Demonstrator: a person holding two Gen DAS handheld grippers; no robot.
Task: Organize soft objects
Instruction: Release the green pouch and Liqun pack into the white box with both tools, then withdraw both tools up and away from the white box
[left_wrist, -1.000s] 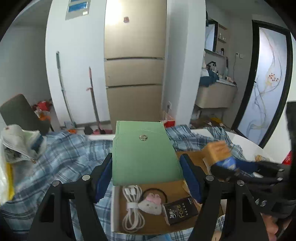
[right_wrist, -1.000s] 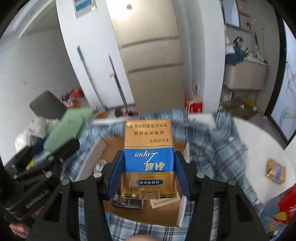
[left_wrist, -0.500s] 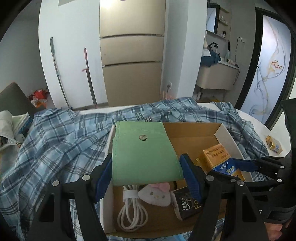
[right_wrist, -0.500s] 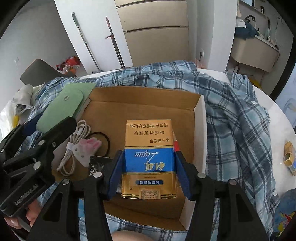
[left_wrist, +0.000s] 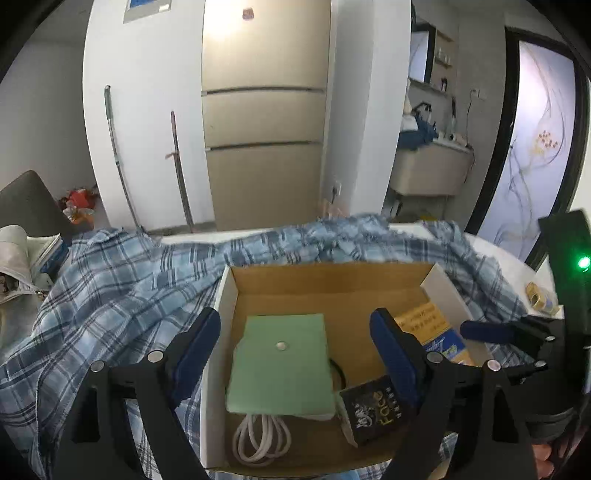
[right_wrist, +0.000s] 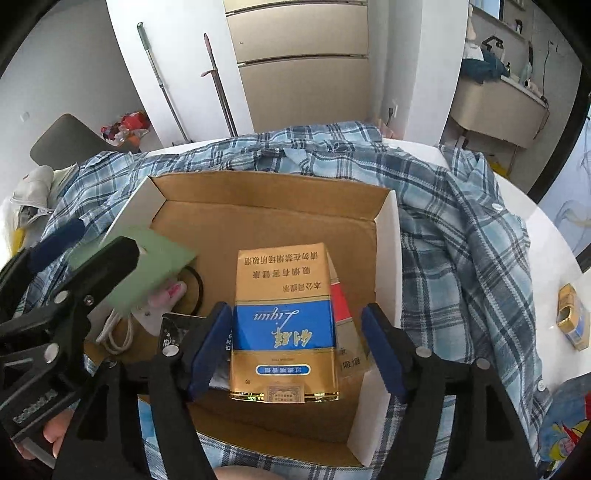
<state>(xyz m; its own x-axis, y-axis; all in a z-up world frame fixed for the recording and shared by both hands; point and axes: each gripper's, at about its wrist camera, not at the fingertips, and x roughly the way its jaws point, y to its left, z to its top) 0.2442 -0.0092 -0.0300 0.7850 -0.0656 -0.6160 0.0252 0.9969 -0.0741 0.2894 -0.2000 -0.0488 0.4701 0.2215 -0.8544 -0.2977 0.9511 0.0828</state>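
Between your right gripper's (right_wrist: 295, 354) opening jaws lies the gold-and-blue pack (right_wrist: 284, 325), flat in the cardboard box (right_wrist: 388, 236); both pads stand clear of its sides, so nothing is pinched. Your left gripper's (left_wrist: 295, 350) jaws are likewise widening, with the green pouch (left_wrist: 282, 363) between them but untouched, resting over the white cable (left_wrist: 258, 439) and beside the black packet (left_wrist: 373, 410).

Risk: lifting out carelessly, a finger could catch the pouch's edge or the pack and drag it askew, or nudge the box wall.

The pouch looks flat, felt-like, with one snap button at centre. The box sits on a plaid shirt (right_wrist: 461, 221) that could shift beneath it.
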